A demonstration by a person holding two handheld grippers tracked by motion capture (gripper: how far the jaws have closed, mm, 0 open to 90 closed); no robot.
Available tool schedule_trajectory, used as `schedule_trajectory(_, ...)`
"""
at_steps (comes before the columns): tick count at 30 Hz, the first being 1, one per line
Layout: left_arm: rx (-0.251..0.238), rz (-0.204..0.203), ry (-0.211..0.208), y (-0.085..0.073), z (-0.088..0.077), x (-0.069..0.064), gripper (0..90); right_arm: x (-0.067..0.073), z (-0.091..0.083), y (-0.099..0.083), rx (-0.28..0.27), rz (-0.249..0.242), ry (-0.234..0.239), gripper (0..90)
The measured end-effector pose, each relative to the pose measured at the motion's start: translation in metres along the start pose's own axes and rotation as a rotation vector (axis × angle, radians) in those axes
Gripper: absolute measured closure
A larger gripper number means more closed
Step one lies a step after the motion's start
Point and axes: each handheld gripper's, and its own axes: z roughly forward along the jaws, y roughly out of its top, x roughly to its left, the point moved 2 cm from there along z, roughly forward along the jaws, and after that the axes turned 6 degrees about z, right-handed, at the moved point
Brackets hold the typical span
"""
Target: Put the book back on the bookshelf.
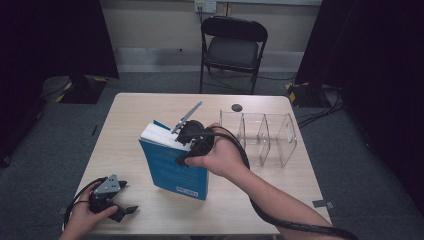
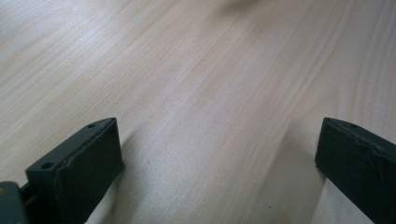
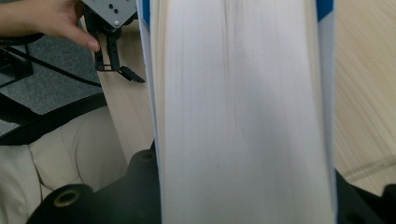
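Nearest, at the desk's [image 1: 130,107] front left corner: left hand-held gripper [image 1: 120,207] resting low over bare wood, jaws spread wide with nothing between them. Further in, at mid-desk: blue book [image 1: 172,167] tilted up on its lower edge, page block uppermost, clamped across its thickness by the right hand-held gripper [image 1: 187,134], one jaw pressed on each cover. Beyond, to the right: clear divided organizer [image 1: 262,132] standing apart from the book. Past the desk's far edge: black folding chair [image 1: 233,47]
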Motion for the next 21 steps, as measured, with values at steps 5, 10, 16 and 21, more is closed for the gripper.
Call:
schedule_trajectory(5, 0.002, 0.008, 0.003, 0.0, 0.0, 0.0, 0.1, -0.005, -0.015, -0.007, -0.009, 0.031, -0.019, 61.9)
schedule_trajectory(10, 0.003, 0.013, 0.005, 0.0, 0.0, 0.001, 0.1, -0.008, -0.025, -0.013, -0.006, 0.041, -0.035, 61.9)
schedule_trajectory(16, 0.004, 0.013, 0.005, 0.0, 0.0, 0.001, 0.1, -0.013, -0.034, -0.021, -0.006, 0.071, -0.036, 61.9)
schedule_trajectory(21, 0.003, 0.012, 0.005, 0.0, 0.0, 0.001, 0.1, -0.018, -0.044, -0.029, -0.015, 0.087, -0.057, 61.9)
